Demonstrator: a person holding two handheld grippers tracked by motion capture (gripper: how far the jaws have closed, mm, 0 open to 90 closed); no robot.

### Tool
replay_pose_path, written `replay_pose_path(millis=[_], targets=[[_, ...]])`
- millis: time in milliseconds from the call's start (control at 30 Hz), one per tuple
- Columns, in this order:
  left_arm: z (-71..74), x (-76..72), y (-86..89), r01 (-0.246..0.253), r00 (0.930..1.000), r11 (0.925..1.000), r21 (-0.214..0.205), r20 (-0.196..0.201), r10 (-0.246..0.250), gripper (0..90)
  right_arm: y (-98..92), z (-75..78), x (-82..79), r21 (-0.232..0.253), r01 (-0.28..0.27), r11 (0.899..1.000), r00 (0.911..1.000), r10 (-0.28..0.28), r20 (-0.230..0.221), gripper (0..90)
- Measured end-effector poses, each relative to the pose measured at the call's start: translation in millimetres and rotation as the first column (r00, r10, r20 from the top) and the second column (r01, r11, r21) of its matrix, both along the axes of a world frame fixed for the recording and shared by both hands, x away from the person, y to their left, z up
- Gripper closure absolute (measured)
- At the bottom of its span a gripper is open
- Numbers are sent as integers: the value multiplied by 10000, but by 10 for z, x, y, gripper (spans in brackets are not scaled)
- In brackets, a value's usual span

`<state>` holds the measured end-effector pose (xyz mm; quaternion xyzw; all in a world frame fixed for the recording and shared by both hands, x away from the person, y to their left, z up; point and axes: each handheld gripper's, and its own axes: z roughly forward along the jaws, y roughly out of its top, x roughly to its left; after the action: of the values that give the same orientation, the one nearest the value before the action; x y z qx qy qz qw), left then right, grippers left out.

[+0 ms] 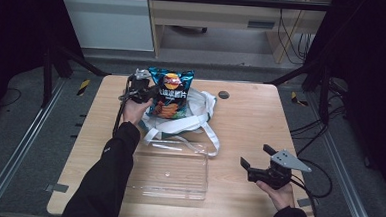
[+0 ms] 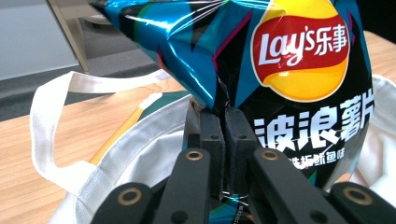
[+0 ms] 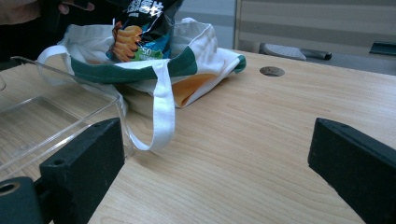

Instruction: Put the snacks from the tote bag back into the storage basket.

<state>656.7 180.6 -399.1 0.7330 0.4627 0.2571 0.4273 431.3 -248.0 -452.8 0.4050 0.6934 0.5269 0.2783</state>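
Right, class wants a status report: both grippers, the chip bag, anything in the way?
Left gripper shut on chip bag, over open tote bag. Right gripper open, idle. Clear tray nearby, not blocking.

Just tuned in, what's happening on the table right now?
A person works with a gripper in each hand. The left gripper is shut on the edge of a blue chip bag and holds it upright over the open mouth of a white tote bag, its lower end down inside the opening. The right gripper is open and holds nothing, hanging over bare wooden table near the front right. A clear plastic bin sits empty in front of the tote.
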Motion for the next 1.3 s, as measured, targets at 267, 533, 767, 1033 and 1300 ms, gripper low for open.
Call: replay_pose_path(millis=[267,533,767,1033,1300], targets=[[39,-75,18,142,9997,9999,-25,185,-142,895,0,1,-2,9,11,10000,10000,-11,6,40],[-22,-98,49,141,9980,9998,-114,622,-134,824,-1,-2,3,-49,3,10000,10000,-3,18,40],[4,-6,16,11,9942,9995,-313,1071,22,553,-2,-2,4,-69,-14,10000,10000,15,12,40],[-33,54,18,-243,9965,9971,-719,786,300,709,-5,-6,11,-56,-32,10000,10000,32,4,40],[18,-15,-30,-338,9965,9980,-525,742,376,897,-8,-4,5,-52,-9,10000,10000,9,-5,41]])
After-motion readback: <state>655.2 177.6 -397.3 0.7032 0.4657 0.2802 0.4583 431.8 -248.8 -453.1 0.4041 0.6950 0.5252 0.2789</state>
